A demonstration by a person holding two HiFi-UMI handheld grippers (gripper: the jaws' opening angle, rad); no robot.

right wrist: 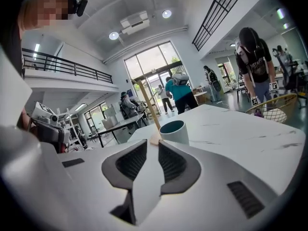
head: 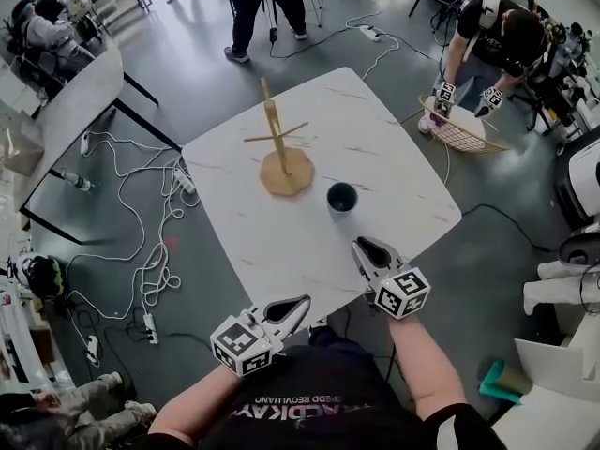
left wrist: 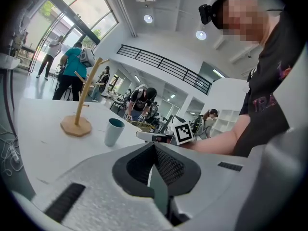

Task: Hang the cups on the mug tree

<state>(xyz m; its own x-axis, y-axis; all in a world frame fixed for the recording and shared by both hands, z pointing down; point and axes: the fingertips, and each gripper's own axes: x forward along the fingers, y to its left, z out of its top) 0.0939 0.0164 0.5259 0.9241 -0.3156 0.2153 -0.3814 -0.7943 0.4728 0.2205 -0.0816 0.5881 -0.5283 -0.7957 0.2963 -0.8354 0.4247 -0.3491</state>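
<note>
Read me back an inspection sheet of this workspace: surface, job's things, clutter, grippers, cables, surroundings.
Surface: white marble-look table, mostly bare.
Job's things: wooden mug tree stands upright with nothing hung on it. One cup stands upright beside its base, not touching it.
Clutter: nothing seen on the table.
Grippers: left gripper at the table's near edge, jaws together, empty. Right gripper over the table short of the cup, jaws a narrow gap apart, empty.
Cables: loose cables and power strips on the floor left of the table.
Surroundings: wire basket on the floor, a person bending over it; a second table at left.
</note>
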